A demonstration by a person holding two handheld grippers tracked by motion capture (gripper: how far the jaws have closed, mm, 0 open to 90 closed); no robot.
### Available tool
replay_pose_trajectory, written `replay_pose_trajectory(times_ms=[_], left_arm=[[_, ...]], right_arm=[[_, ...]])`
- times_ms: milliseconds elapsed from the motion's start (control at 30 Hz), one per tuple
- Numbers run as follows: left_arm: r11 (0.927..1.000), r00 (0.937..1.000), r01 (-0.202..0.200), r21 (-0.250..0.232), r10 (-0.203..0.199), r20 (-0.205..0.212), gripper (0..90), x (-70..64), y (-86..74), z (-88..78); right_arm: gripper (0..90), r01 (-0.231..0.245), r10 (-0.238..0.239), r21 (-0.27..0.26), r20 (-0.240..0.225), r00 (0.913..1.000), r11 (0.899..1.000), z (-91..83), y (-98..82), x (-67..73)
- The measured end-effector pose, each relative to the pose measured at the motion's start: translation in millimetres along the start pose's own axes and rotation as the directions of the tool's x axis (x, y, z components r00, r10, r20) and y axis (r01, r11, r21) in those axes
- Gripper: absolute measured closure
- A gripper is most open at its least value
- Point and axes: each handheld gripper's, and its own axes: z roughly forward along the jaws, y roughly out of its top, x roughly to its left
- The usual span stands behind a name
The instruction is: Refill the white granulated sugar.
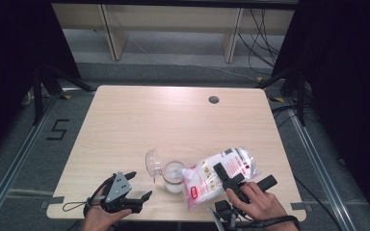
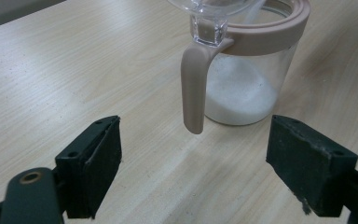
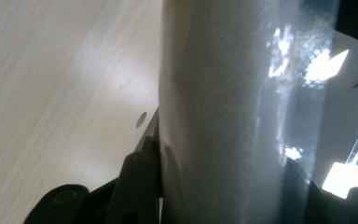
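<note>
**Bag tipped at the jar's mouth, left jaws wide beside the handle**

The right gripper (image 1: 243, 180) is clamped on a clear plastic bag (image 1: 221, 175) of white granules. In the right gripper view the bag (image 3: 223, 112) stands squeezed between the two black jaws, one pressed against each side of it. In the high view the bag lies tilted across the near right part of the table (image 1: 125, 125), with its lower corner at the rim of the jar (image 1: 173, 177) and its printed red-and-white end pointing away to the right.

The jar is a clear glass one with a pinkish rim and a pinkish handle (image 2: 193, 86). Its clear hinged lid (image 1: 152, 162) is swung open to the left. A layer of white granules (image 2: 240, 93) fills the bottom part of the jar (image 2: 256, 70), heaped higher on one side.

The left gripper (image 1: 125, 195) rests near the front left edge of the table, just left of the jar. Its jaws stand wide apart with nothing between them but bare wood; in the left gripper view the handle hangs ahead of the gap, clear of both pads.

A small dark round hole (image 1: 214, 99) sits in the far right part of the tabletop, well apart from the work. Nothing lies between the left gripper and the jar.
</note>
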Motion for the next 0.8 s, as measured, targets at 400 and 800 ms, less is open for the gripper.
replay_pose_trajectory(times_ms=[400,800], left_arm=[[0.9999,0.9999,0.016,0.004,-0.016,-0.003,17.6,-1.1,-0.1,0.2],[0.9999,0.9999,0.017,-0.003,-0.017,0.002,17.6,-0.8,-0.2,1.0]], right_arm=[[69.9,0.021,-0.021,-0.012,0.001,0.9998,1.000,3.1,5.8,-3.4],[70.1,0.004,-0.003,-0.016,0.002,1.0000,1.000,1.2,4.4,-2.2]])
